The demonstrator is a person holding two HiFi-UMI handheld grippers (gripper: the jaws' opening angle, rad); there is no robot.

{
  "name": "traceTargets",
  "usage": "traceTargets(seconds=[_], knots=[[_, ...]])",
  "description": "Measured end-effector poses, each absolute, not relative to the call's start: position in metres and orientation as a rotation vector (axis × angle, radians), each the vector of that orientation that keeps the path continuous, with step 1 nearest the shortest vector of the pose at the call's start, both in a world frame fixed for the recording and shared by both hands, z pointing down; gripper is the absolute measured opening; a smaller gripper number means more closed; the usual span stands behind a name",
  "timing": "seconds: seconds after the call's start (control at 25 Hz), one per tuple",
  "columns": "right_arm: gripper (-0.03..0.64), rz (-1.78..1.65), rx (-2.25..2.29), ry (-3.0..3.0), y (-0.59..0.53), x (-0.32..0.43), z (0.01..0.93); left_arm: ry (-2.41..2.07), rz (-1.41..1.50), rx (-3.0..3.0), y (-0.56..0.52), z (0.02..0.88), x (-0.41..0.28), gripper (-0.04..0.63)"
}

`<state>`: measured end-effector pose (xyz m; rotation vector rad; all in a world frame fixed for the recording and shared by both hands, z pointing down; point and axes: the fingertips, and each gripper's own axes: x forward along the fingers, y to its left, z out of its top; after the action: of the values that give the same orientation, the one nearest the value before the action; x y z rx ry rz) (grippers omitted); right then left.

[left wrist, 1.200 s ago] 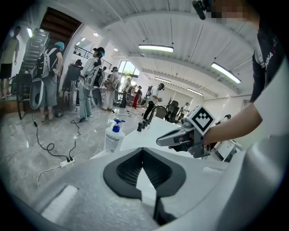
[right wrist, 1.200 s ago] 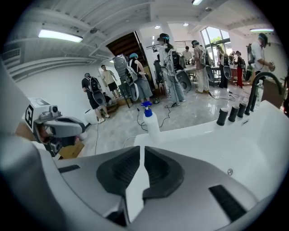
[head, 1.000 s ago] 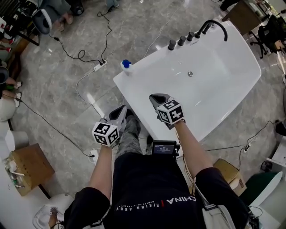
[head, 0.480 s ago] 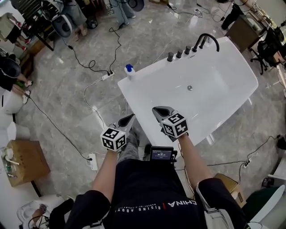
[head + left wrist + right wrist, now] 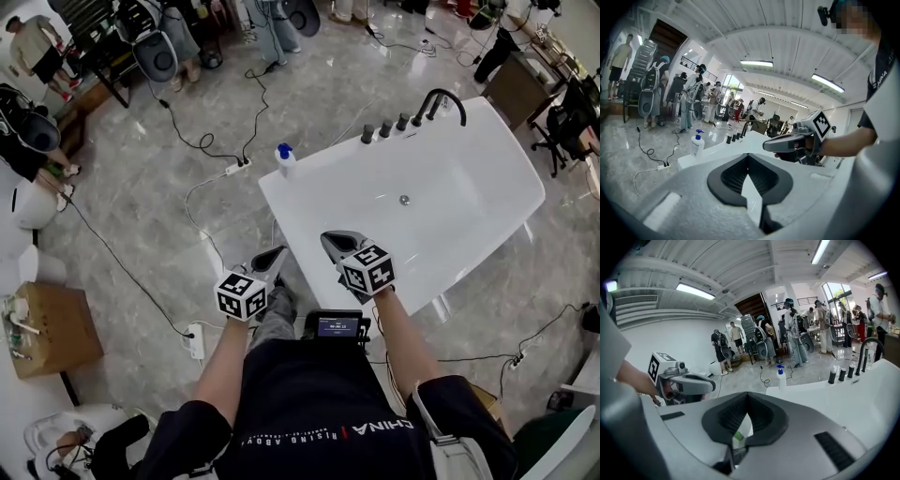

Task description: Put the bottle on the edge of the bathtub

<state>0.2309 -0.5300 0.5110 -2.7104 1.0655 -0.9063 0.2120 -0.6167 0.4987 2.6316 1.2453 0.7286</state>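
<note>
A white bottle with a blue pump [image 5: 285,159] stands upright on the near left corner of the white bathtub [image 5: 319,184]. It also shows in the left gripper view as the bottle [image 5: 697,144] and in the right gripper view as the bottle [image 5: 781,377]. My left gripper [image 5: 277,252] is shut and empty, held over the floor just left of the tub's near edge. My right gripper [image 5: 327,238] is shut and empty above the tub's near rim. Both are well short of the bottle.
A black faucet [image 5: 441,97] and three black knobs [image 5: 384,128] line the tub's far rim; a drain [image 5: 404,200] sits in the basin. Cables and a power strip [image 5: 234,169] lie on the marble floor. A cardboard box [image 5: 47,328] stands at left. Several people stand at the back.
The head view has tilted, so more of the room behind the tub shows. Both grippers stay shut and empty and have drawn slightly closer together near the tub's near edge.
</note>
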Motion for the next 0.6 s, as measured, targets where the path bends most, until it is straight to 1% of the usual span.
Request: traceTargets(seconds=[0.6], knots=[[0.011, -0.876, -2.755, 1.089, -0.554, 0.239, 0.5, 1.202, 0.662, 2.669, -0.643, 0.486, 0.209, 0.009]])
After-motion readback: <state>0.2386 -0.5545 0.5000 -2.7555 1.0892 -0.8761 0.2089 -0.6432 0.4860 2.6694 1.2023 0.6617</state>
